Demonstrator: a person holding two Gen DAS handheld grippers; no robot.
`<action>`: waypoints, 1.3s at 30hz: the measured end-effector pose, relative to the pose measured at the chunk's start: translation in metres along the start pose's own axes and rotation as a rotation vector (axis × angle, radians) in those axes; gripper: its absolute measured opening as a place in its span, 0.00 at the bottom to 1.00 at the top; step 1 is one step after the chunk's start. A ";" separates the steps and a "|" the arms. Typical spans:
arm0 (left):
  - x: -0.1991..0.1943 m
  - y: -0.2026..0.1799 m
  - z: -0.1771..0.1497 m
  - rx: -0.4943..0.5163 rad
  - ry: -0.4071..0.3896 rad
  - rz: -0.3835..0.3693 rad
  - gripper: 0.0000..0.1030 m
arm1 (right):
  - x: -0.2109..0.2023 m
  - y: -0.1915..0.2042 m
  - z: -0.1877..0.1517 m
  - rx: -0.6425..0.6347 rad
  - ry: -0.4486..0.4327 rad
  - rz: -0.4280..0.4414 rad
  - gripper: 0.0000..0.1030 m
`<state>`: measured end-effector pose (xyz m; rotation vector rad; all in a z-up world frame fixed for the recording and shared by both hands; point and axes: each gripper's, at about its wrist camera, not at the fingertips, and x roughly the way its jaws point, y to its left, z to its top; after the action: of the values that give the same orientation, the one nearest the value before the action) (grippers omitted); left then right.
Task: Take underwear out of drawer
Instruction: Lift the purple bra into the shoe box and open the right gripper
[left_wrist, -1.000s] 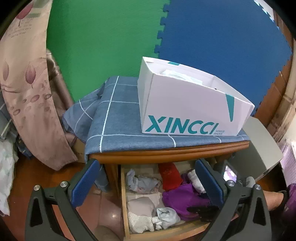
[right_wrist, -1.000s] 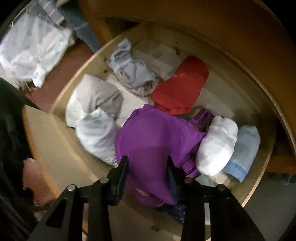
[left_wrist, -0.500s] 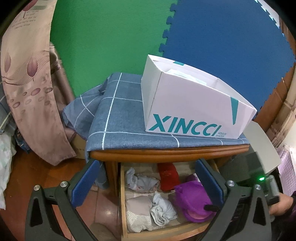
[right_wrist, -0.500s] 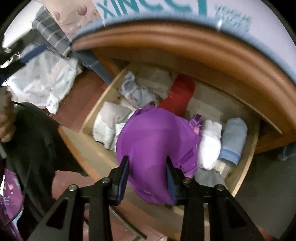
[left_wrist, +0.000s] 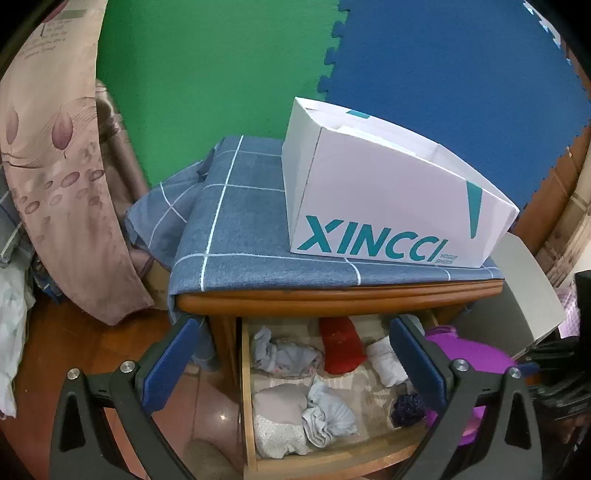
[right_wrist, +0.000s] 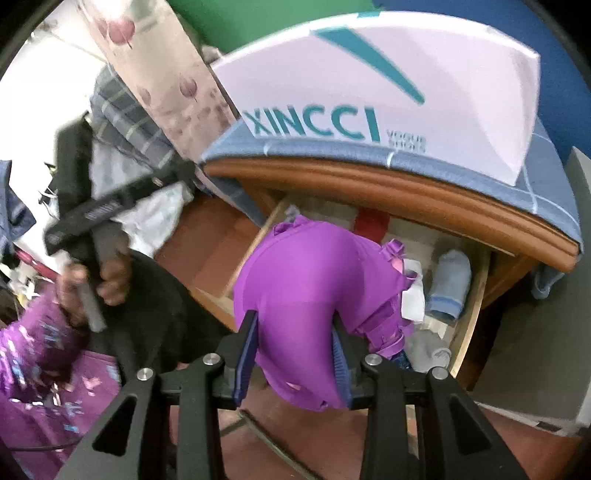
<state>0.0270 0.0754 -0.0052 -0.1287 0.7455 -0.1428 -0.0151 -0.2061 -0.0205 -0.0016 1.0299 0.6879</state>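
My right gripper (right_wrist: 293, 349) is shut on a purple bra (right_wrist: 314, 288), which hangs above the front of the open wooden drawer (right_wrist: 471, 332). In the left wrist view the same purple bra (left_wrist: 476, 354) shows at the right, lifted clear of the drawer (left_wrist: 325, 459). Inside lie a red garment (left_wrist: 341, 345), a white roll (left_wrist: 386, 360), grey and pale blue bundles (left_wrist: 317, 410) and a dark lacy piece (left_wrist: 406, 404). My left gripper (left_wrist: 291, 363) hangs open in front of the drawer with nothing between its fingers.
A white XINCCI shoe box (left_wrist: 388, 206) sits on the blue checked cloth (left_wrist: 236, 236) over the cabinet top. A floral curtain (left_wrist: 55, 155) hangs at the left. A person's hand (right_wrist: 92, 280) holds the other gripper's handle at the left of the right wrist view.
My right gripper has risen and pulled back with the purple bra, lifting it out of the drawer. The left gripper has stayed where it was.
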 end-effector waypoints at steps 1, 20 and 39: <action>0.000 0.000 0.000 -0.001 0.000 0.001 0.99 | -0.007 0.002 -0.001 0.005 -0.014 0.008 0.36; -0.001 -0.005 -0.002 0.042 0.009 0.005 0.99 | -0.162 0.043 0.030 0.026 -0.339 0.095 0.36; -0.004 -0.002 0.001 0.031 0.006 0.009 0.99 | -0.154 -0.009 0.199 0.078 -0.480 -0.070 0.36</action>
<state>0.0248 0.0744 -0.0018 -0.0956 0.7489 -0.1465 0.0958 -0.2322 0.2045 0.1871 0.5907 0.5475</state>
